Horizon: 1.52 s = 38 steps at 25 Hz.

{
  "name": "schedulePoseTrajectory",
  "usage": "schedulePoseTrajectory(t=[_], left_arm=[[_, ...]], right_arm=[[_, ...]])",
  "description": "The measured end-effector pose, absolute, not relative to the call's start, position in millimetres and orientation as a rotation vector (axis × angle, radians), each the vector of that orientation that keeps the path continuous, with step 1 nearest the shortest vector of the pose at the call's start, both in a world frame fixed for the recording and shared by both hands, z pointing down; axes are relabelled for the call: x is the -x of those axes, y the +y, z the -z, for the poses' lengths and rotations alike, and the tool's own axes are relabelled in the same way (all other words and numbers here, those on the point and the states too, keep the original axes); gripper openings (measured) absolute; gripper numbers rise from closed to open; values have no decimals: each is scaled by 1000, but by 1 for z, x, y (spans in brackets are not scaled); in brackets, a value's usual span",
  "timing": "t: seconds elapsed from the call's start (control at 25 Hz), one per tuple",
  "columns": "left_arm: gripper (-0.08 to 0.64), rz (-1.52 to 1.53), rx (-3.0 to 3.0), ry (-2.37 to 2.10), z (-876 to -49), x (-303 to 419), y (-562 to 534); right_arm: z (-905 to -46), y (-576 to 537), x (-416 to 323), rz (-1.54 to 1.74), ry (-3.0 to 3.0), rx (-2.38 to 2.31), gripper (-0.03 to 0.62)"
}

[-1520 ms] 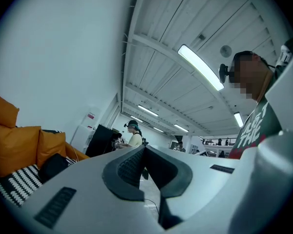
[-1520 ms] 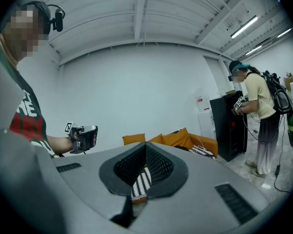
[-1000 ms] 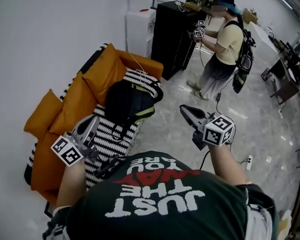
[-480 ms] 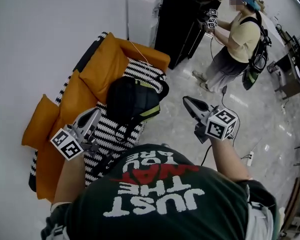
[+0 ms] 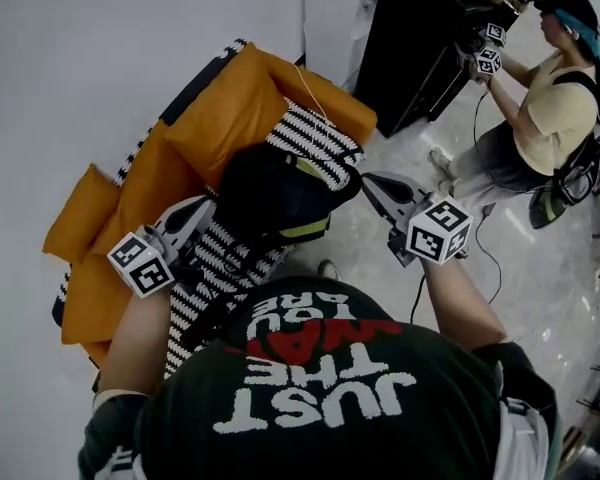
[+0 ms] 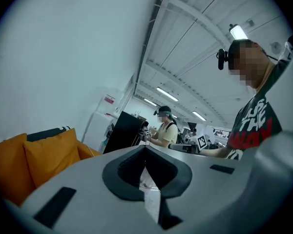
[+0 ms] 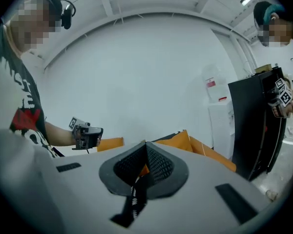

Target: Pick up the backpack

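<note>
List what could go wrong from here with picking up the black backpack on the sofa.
1. The left hand-held gripper and the right hand-held gripper both have their jaws together. Unless they open first, they may only shove the backpack.
2. The backpack lies slumped near the edge of the striped sofa. A one-sided pinch on loose fabric could slip, or drag it off onto the floor.

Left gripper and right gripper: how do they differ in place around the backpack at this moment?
The left gripper is left of the backpack, the right gripper right of it. The left gripper is over the striped sofa, the right gripper over the floor by its edge. Both are shut, holding nothing.
</note>
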<state>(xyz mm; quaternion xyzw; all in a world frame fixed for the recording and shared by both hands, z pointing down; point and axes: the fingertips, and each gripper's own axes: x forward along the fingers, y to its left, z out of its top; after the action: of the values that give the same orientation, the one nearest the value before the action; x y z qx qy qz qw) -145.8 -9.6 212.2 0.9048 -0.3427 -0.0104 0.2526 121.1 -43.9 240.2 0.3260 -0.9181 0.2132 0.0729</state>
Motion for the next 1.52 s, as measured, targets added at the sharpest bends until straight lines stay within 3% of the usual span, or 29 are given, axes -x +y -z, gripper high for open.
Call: schedulePoseTrajectory(t=[0.2,0.48,0.76,0.8,0.96,1.12,1.52], left_arm=[[5,-56,-2384,-915,-268,108,-43],[5,-225,-2292,-782,-410,102,-43],[9,-565,-2296,-598,-546,76,-18],[25,-623,-2301,-576,-564,74,-14],[230,-884,-2315,-460,-637,70,4],[361,-1196,-2316,-326,-709,72,29],[417,-1658,-2335,-168,-796,54,47]], right_arm=[[-288,-94,-121,-588,-2729,-876,26],[-390,-102,-96,-689,-2640,-899,26],[-488,-76,-83,-811,-2555,-880,26],[-500,-71,-81,-831,-2548,-869,26],[-544,-56,-68,-886,-2513,-816,26],[-577,-43,-58,-913,-2489,-778,26],[-611,-22,-62,-979,-2456,-742,26]])
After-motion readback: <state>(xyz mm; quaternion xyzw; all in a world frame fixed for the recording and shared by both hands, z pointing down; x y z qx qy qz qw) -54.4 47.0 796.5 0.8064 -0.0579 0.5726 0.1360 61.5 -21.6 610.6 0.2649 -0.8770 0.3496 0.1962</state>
